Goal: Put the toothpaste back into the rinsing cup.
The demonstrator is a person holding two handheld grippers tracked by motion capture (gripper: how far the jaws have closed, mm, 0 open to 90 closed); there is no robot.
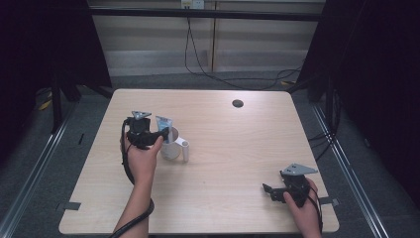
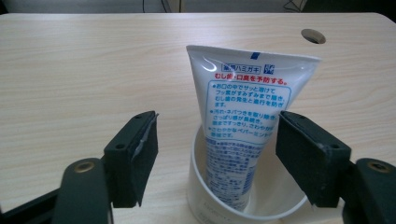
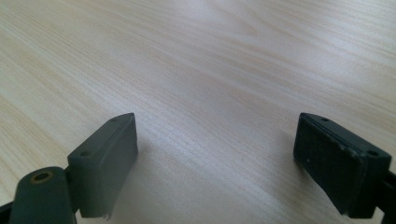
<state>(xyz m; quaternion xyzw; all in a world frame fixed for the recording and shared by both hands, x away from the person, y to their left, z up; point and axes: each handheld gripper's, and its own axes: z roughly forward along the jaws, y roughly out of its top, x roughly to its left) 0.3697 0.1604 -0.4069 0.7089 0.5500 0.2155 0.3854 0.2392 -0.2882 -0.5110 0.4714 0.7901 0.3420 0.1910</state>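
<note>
White tube (image 2: 243, 121) stands in cup (image 2: 198, 186) between wide left claw (image 2: 217, 156); right claw (image 3: 229, 163) wide.

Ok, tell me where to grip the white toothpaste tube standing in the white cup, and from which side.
Grip the white toothpaste tube on its flat upper body, above the white cup's rim, probably best from the person's side. It stands cap-down with its crimped end up, and the open left gripper already has a jaw on either side of it.
</note>
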